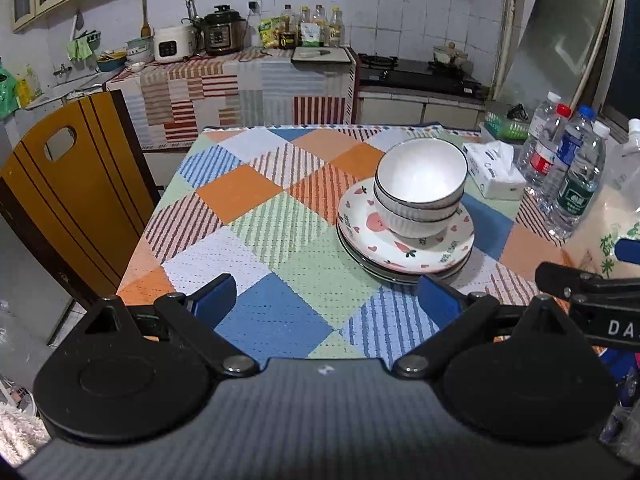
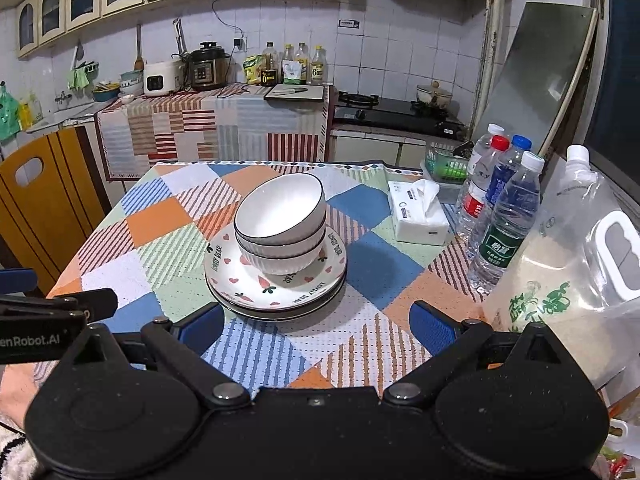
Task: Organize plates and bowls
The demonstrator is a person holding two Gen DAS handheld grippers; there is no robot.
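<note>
Two white ribbed bowls [image 1: 421,186] [image 2: 282,224] with dark rims are nested and sit on a stack of plates [image 1: 376,240] [image 2: 240,284]. The top plate has hearts and strawberries printed on it. The stack stands on the checked tablecloth [image 1: 256,216] [image 2: 160,248]. My left gripper [image 1: 326,298] is open near the table's front edge, left of and below the stack, holding nothing. My right gripper [image 2: 316,326] is open just in front of the stack, also holding nothing. Each gripper's black body shows at the edge of the other's view.
Several water bottles [image 2: 504,216] [image 1: 568,176], a tissue box [image 2: 420,216] [image 1: 494,172] and a large clear bag of rice [image 2: 568,280] crowd the table's right side. A green basket [image 2: 448,166] sits behind. A wooden chair [image 1: 68,184] [image 2: 44,196] stands at the left.
</note>
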